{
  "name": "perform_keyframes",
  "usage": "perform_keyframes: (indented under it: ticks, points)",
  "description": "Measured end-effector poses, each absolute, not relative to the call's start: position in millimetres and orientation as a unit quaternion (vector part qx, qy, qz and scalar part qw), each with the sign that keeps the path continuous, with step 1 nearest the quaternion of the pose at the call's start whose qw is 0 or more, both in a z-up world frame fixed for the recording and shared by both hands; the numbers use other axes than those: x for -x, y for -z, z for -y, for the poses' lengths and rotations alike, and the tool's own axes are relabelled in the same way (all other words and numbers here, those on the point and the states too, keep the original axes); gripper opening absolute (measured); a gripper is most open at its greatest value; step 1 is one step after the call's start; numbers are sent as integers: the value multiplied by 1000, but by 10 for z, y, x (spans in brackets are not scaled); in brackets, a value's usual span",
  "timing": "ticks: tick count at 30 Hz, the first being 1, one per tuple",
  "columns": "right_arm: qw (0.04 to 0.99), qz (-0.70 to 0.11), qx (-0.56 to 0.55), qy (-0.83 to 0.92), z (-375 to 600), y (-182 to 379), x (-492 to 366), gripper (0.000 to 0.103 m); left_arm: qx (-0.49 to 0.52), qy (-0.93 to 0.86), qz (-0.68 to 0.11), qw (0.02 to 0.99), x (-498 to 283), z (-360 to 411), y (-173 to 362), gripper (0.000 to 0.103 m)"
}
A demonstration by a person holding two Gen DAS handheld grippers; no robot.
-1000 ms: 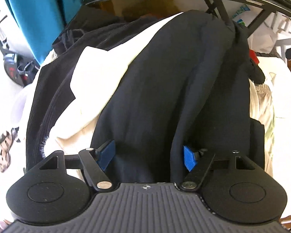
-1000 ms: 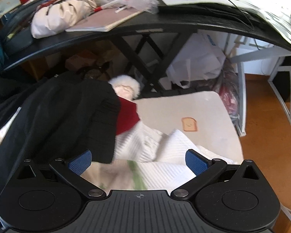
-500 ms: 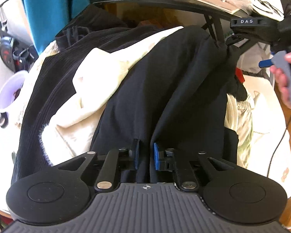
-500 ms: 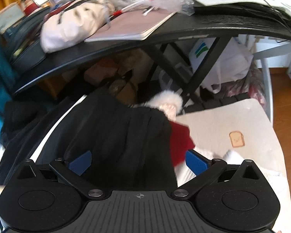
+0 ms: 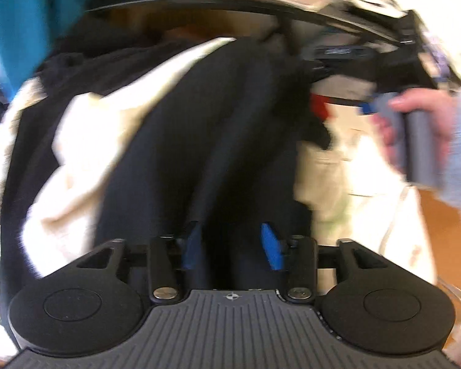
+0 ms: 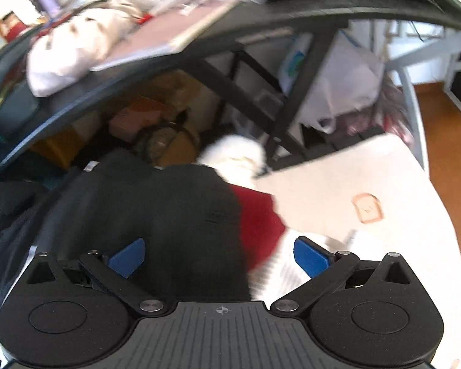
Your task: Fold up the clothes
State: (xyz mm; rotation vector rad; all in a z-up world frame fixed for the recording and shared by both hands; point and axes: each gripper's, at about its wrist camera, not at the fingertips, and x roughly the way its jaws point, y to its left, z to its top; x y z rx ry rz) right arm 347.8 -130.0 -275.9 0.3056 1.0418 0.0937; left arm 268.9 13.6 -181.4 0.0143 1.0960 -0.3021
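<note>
Your left gripper (image 5: pixel 232 243), jaws just reopened and released around a fold of the black garment (image 5: pixel 218 141) on the pile, lets you regrip, while your right gripper (image 6: pixel 219 253) hovers parted over its far end.

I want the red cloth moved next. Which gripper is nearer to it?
Right. The right gripper hangs just over the red cloth, which lies between its open fingers. The left gripper sits over the black garment, with the cloth far beyond.

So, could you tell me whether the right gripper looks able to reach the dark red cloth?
Probably yes: the right gripper is open, and the dark red cloth lies just ahead, partly under the black garment.
</note>
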Motion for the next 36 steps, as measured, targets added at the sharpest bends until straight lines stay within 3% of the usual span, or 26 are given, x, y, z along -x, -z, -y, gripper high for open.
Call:
perform_keyframes:
  ticks: [2, 7, 8, 9, 10, 15, 20, 23, 24, 26, 28, 30, 32, 33, 36]
  points:
    - [856, -496, -142, -39, 1416, 2792, -3458, 102, -22, 174, -518, 837, -2689, 73, 1842, 72]
    - [850, -505, -147, -36, 1619, 2877, -3409, 102, -96, 186, -534, 819, -2776, 459, 2160, 69]
    - [848, -508, -148, -40, 1633, 2897, -3409, 102, -110, 180, -538, 816, -2800, 496, 2228, 62]
    - [846, -510, -149, -45, 1648, 2918, -3408, 102, -118, 168, -542, 815, -2829, 502, 2270, 33]
    - [844, -513, -150, -49, 1662, 2938, -3407, 102, -118, 154, -546, 815, -2857, 479, 2283, 16]
    - [836, -519, -163, -71, 1650, 2993, -3409, 102, -90, 114, -545, 826, -2914, 167, 2182, 9]
    - [838, -499, -196, -102, 1519, 2894, -3497, 102, -56, 75, -549, 831, -2867, -117, 2153, 10]
    - [838, -495, -196, -120, 1375, 2825, -3570, 102, -25, 68, -553, 830, -2865, -197, 2094, 36]
    - [839, -493, -192, -125, 1325, 2802, -3591, 102, -23, 67, -553, 830, -2853, -220, 2061, 53]
    - [841, -490, -183, -138, 1219, 2761, -3639, 102, 0, 80, -541, 837, -2797, -306, 1948, 61]
    - [840, -492, -167, -155, 1121, 2746, -3678, 84, 16, 81, -523, 848, -2714, -420, 1822, 69]
    - [834, -502, -153, -172, 1044, 2753, -3715, 40, 19, 58, -509, 859, -2647, -540, 1744, 70]
    - [831, -503, -157, -176, 1036, 2729, -3723, 21, 27, 28, -505, 862, -2614, -690, 1727, 71]
    - [834, -501, -154, -171, 1035, 2700, -3718, 6, 33, 10, -508, 861, -2601, -779, 1746, 71]
    - [838, -504, -146, -152, 1095, 2637, -3699, 9, 59, -38, -522, 850, -2597, -1092, 1896, 71]
